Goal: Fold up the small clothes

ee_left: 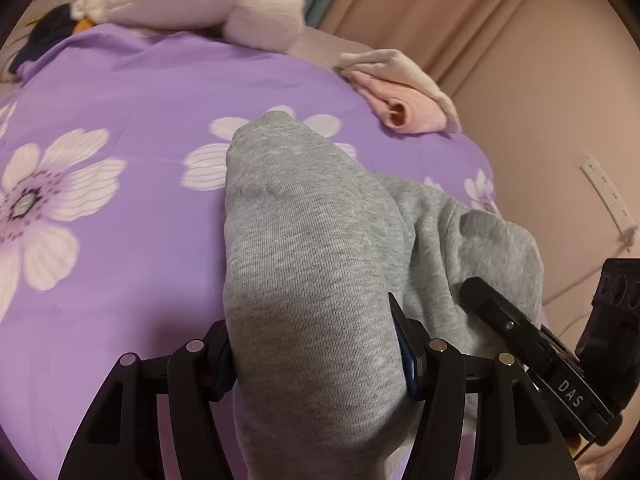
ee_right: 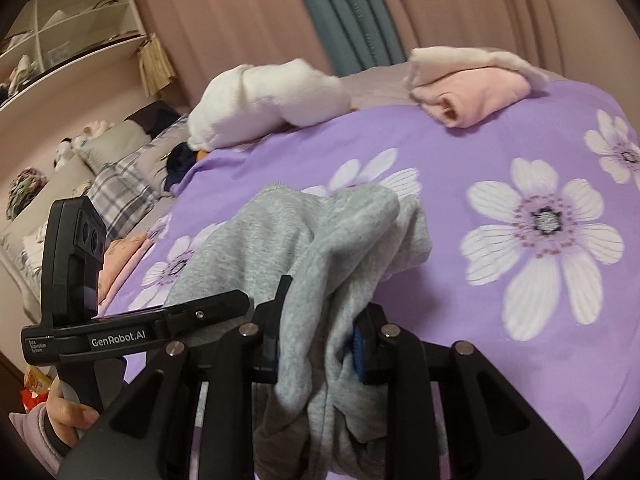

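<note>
I have a grey knitted garment lifted off the bed, one part in each pair of tongs. My left tongs are clamped on a thick rolled bundle of it, the pads pressing in from both sides with the cloth bulging out ahead. My right tongs are closed tight on a thinner gathered bunch, which spills over and hangs below them. In the left view the right tongs show just beside the cloth, so my two holds are close together.

I judge the thing to be light and very soft, a fleecy jersey that sags wherever it is not held and keeps no shape of its own. It should not slip much, since the knit is rough against the pads, but a bunched hold like mine gives little command of the edges. For a clean fold I would rather hold it by a hem or a corner, one layer or two, with my tongs well apart so the cloth hangs flat.

A folded pink garment lies at the far edge of the bed, beside a white plush toy.
</note>
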{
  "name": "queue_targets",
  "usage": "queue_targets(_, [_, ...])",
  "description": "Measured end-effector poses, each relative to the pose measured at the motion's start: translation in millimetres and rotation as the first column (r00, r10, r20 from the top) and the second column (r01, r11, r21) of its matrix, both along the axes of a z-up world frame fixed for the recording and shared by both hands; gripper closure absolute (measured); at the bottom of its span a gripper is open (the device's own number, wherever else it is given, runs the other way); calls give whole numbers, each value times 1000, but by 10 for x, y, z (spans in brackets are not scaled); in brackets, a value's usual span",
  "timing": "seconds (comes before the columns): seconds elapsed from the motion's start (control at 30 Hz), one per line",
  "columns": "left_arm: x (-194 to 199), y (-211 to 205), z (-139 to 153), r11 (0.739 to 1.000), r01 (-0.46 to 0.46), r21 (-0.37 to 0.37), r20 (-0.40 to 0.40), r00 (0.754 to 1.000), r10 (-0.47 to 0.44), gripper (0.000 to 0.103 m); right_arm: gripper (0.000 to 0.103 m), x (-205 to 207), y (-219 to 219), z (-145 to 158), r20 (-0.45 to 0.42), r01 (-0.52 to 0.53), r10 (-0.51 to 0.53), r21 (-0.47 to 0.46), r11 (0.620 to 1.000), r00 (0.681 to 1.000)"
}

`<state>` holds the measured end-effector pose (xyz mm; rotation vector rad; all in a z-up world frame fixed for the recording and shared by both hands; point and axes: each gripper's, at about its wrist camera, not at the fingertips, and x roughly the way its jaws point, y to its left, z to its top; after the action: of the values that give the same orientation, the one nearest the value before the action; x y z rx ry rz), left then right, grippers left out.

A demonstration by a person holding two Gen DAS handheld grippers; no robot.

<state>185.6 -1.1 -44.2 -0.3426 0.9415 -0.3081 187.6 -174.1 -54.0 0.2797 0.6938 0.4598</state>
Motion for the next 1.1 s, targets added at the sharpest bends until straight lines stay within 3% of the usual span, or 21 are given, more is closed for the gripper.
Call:
queue_targets(0.33, [-110, 294, -307, 999, -33, -1, -88, 996, 33, 42, 77, -16, 231, -254, -81, -37, 38, 16, 999, 996])
queue_targets(0.57, [-112, 267, -349, 999, -15, 44, -95, 995, 19, 41, 71, 3, -59, -487, -208, 62, -39, 104, 993, 977])
queue_targets(0.67, [-147, 272, -372, 998, -15, 68, -96, 995, 22, 37, 62, -16, -206, -639, -282, 126, -77, 159, 979, 956])
queue_targets(0.77, [-215, 289, -363, 992, -22, 127, -88, 996, 33, 30, 47, -62, -384, -778, -348, 202, -113, 230, 952, 931])
queue_targets(0.83, [-285, 306, -313, 987, -23, 157, -65, 997, 34, 28, 43, -112, -477, -816, -372, 238, -130, 262, 935, 919])
queue_targets(1.0, [-528, 355, -81, 972, -35, 234, 29, 999, 29, 28, 40, -329, -497, -564, -277, 276, -227, 152, 949, 934])
queue_targets(1.1, [-692, 386, 59, 976, -23, 214, 83, 997, 5, 28, 40, -456, -443, -336, -184, 258, -233, 126, 958, 955])
